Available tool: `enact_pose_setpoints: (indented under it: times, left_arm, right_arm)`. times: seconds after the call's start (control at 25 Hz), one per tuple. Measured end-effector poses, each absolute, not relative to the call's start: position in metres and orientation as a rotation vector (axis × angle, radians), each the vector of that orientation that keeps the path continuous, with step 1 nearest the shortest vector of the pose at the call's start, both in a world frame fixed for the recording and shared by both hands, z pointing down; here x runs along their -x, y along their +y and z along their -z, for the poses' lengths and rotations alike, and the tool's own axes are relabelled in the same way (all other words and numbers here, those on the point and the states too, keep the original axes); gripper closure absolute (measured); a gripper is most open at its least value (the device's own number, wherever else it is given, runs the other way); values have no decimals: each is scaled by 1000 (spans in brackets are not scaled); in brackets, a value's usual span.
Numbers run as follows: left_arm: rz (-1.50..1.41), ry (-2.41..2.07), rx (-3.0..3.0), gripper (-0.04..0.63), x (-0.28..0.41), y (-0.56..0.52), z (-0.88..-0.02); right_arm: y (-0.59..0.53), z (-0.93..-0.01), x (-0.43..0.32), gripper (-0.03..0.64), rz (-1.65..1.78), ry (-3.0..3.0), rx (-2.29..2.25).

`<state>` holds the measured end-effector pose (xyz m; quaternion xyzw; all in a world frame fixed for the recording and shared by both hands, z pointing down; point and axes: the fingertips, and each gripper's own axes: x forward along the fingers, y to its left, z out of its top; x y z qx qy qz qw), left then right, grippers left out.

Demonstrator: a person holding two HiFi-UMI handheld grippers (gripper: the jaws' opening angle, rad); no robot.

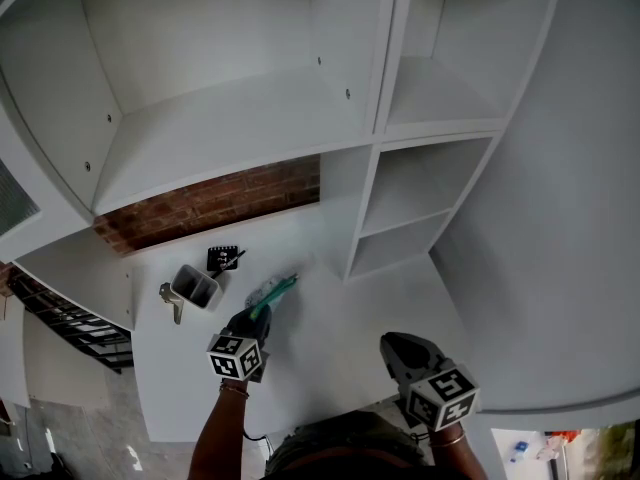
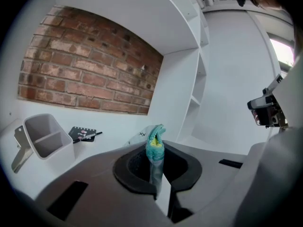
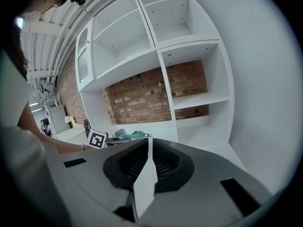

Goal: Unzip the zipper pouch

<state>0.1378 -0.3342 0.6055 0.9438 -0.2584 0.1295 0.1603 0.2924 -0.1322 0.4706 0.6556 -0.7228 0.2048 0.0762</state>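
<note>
The zipper pouch [image 1: 277, 291] is clear with a teal zipper edge and lies on the white desk [image 1: 330, 348]. My left gripper [image 1: 254, 320] is shut on its near end. In the left gripper view the teal end of the pouch [image 2: 155, 144] stands pinched between the jaws of the left gripper [image 2: 159, 161], and the rest of the pouch trails away behind it. My right gripper [image 1: 396, 345] hovers over the desk's right front, apart from the pouch. In its own view the right gripper [image 3: 148, 144] is shut with nothing between the jaws, and the pouch [image 3: 130, 135] shows far to the left.
A grey divided cup [image 1: 195, 286] stands left of the pouch, with a metal key-like piece [image 1: 172, 303] beside it. A small black notebook with a pen [image 1: 223, 259] lies behind. A white shelf unit [image 1: 400, 198] rises at the desk's back right, against a brick wall [image 1: 215, 205].
</note>
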Motion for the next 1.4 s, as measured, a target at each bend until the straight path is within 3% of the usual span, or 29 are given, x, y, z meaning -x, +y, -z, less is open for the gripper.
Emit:
enact_pose_setpoints:
  times: [0.56,0.64,0.76,0.84,1.0,1.4]
  left_arm:
    - [-592,-655,-2668,587,-144,-310,-662]
    - [-576,-631,-2670,558,-146,-307,-661]
    - [-571,-602,-2666,454,-147,-302,-660]
    - [-571,-595,-2671,431,-147,-300,-659]
    - [-528,-592,-2681,397,-148,-291,-652]
    - [-438,-647,-2671,387,-131,-258,-637]
  right_arm:
    - [-121,-477,-294,589,-636,-2142,-1968]
    - [-120,-476,-296,589,-640,-2141,-1980]
    - [-121,-476,-297,589,-643,-2146,-1987]
    - [-121,-475,-295,589,-641,-2153,-1982]
    - [-124,-477,-292,589,-634,-2175,-1961]
    - [-133,-472,-262,589,-634,-2268,-1864]
